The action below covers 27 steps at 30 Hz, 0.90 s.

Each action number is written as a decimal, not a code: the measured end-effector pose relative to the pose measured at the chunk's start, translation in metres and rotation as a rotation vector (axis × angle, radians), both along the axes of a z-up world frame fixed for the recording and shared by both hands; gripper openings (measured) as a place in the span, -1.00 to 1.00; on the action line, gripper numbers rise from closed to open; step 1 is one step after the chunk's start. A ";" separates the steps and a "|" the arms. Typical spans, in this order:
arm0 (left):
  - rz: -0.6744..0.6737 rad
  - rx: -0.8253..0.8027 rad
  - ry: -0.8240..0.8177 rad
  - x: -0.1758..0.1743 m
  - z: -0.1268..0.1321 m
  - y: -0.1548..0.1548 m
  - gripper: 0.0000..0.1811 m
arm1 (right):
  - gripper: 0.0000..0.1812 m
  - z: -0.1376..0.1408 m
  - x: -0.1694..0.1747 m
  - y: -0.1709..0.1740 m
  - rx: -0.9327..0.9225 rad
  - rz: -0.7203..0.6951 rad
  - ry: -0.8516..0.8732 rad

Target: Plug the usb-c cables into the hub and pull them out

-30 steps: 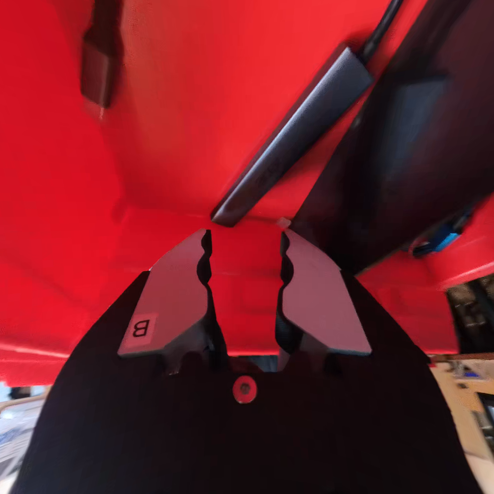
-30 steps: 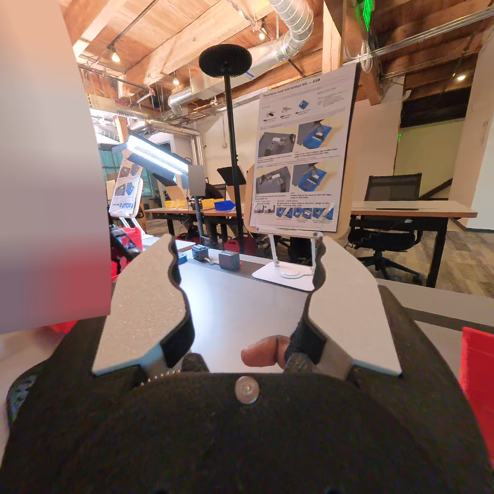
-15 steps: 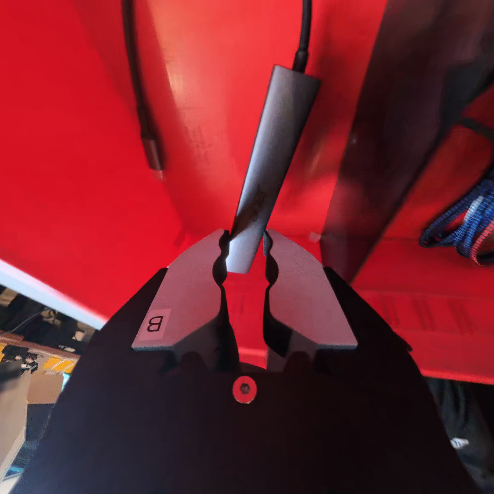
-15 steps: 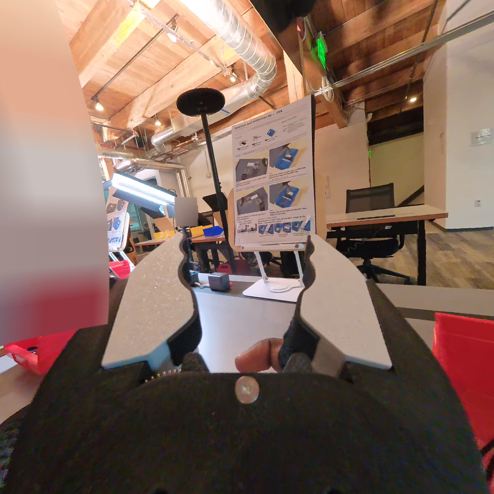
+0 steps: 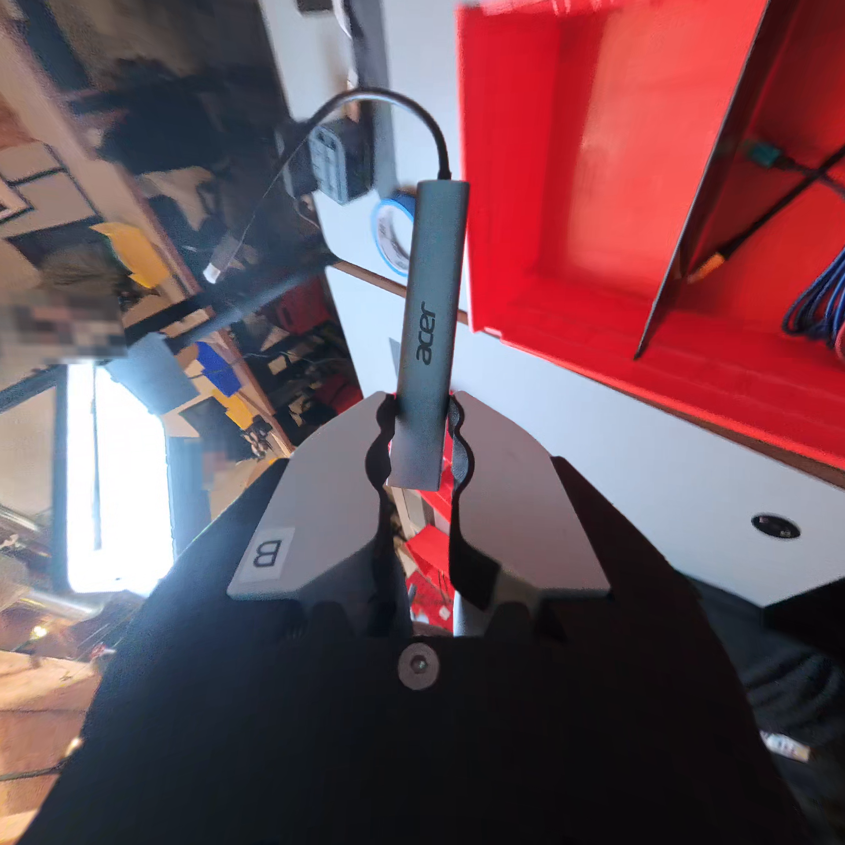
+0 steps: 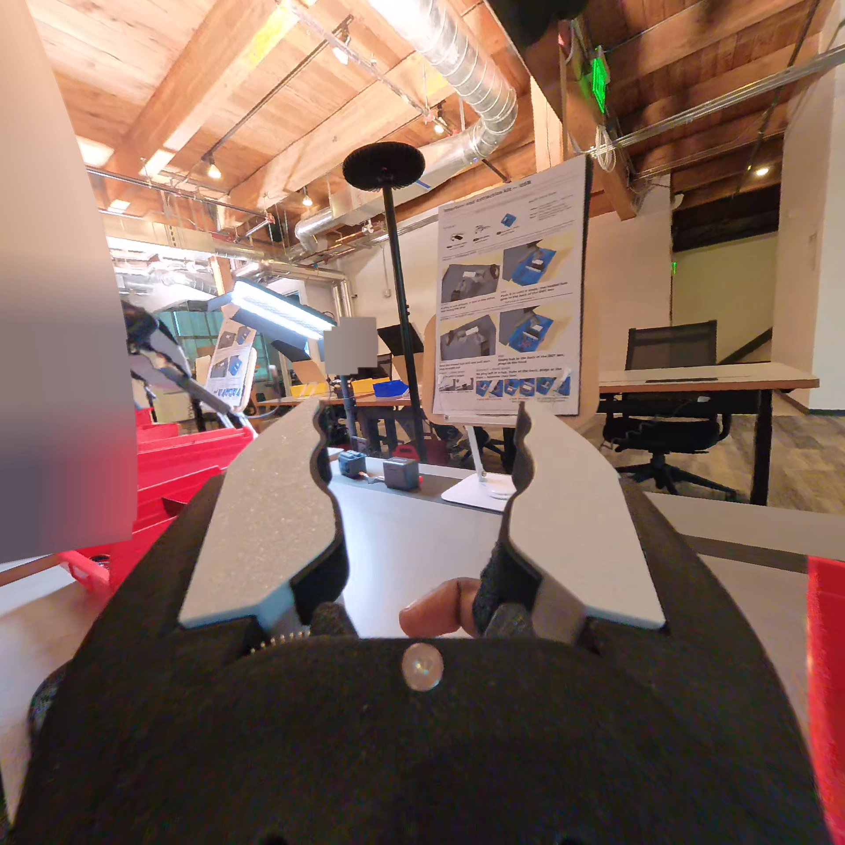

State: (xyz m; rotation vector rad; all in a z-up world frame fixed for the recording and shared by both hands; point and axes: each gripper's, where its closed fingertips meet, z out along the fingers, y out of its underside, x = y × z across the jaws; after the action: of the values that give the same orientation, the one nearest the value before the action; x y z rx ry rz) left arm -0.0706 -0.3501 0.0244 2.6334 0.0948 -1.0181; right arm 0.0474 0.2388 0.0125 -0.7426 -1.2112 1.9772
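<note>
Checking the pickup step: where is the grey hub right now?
In the left wrist view, the grey hub is clamped at its near end in the left tool, lifted clear of the red bin on its right, its short cable looping off the far end.

The hub (image 5: 427,329) at frame centre has a smooth matt grey metallic casing, while the bin (image 5: 594,219) at upper right is glossy red plastic.

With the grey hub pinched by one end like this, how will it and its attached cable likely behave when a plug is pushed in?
The hub looks like a rigid bar and should not flex. The left gripper clamps only its near end, so side pushes may pivot it. Its thin cable curves loosely and will likely swing.
</note>
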 end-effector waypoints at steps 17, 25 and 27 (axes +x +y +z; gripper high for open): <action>-0.476 1.023 -0.042 0.096 -0.073 0.297 -0.75 | -0.18 -0.057 0.040 -0.154 0.724 0.477 0.029; -0.638 0.990 -0.099 0.140 -0.126 0.368 -0.76 | -0.29 -0.126 0.027 -0.177 1.151 0.501 -0.051; -0.680 0.991 -0.116 0.147 -0.130 0.374 -0.76 | -0.34 -0.136 0.024 -0.176 1.208 0.504 -0.061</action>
State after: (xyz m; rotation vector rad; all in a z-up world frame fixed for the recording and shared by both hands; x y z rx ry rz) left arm 0.0766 0.0237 -0.1059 3.7683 -0.4806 -1.2160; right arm 0.0712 0.0626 -0.1239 0.1520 -2.3903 1.1336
